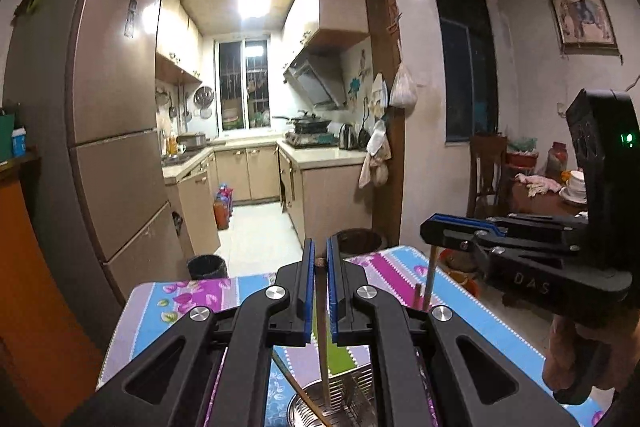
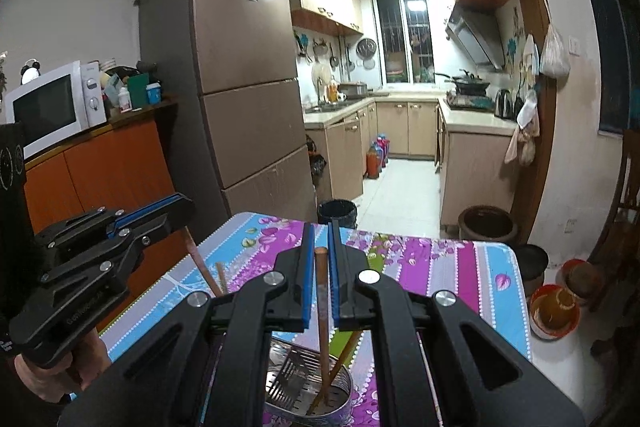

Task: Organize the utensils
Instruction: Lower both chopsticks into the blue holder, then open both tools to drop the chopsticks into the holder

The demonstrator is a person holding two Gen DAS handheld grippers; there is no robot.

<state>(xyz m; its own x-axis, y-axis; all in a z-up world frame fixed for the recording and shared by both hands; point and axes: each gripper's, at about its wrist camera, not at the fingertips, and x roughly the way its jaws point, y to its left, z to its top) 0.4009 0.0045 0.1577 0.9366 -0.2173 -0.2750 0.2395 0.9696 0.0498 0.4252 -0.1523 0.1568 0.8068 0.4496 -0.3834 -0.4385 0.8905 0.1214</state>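
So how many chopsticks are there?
4 chopsticks: one between the right fingers, one leaning beside it in the metal holder, one in the left fingers, one beside that. More may be hidden.

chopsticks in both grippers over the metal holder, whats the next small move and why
Probably open the right gripper a little to let go. Its chopstick already stands between the jaws with its lower end inside the metal holder, so it should settle there. The left gripper holds another chopstick over the same holder, and can follow.
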